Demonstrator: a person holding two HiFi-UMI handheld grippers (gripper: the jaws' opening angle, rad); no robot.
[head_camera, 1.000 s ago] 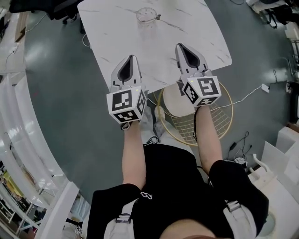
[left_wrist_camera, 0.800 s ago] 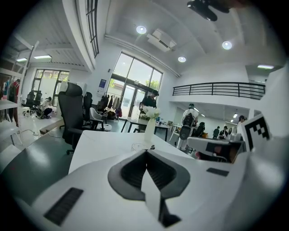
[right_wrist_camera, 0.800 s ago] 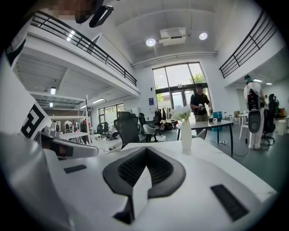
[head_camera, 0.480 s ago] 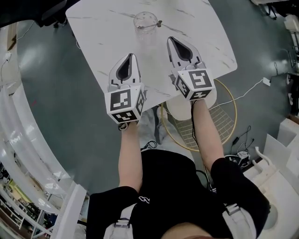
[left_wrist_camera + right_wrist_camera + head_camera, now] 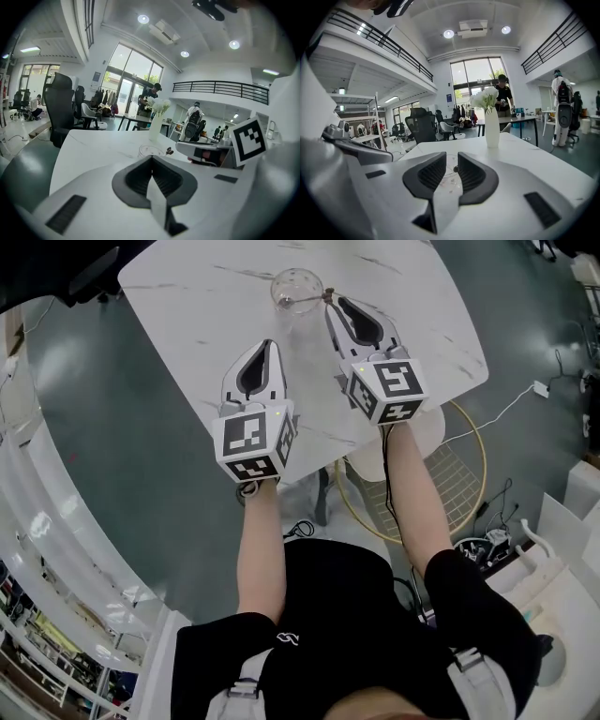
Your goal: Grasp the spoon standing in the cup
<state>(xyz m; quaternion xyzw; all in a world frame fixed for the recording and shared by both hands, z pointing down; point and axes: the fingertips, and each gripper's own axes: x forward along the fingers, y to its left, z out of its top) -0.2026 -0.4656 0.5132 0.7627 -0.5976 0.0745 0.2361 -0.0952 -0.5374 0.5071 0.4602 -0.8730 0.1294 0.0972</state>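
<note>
A clear glass cup (image 5: 297, 289) stands near the far edge of the white marble table (image 5: 422, 306). A spoon stands in it, its dark end (image 5: 326, 296) leaning over the right rim. My right gripper (image 5: 335, 304) is just right of the cup with its tips at the spoon's end. Its jaws are opening, and the spoon's end (image 5: 455, 168) shows in the gap without either pad pressing on it. The cup (image 5: 449, 174) lies just beyond the right gripper (image 5: 451, 157). My left gripper (image 5: 265, 346) hovers shut, nearer me. In the left gripper view the cup (image 5: 151, 151) is ahead.
A white vase of white flowers (image 5: 491, 125) stands on the table beyond the cup. A round wire chair with a white seat (image 5: 441, 474) sits under the table's right near corner. Office chairs (image 5: 61, 108) and people stand farther off.
My right gripper has moved forward and left up to the cup, and its jaws have parted. The left gripper has hardly moved.
</note>
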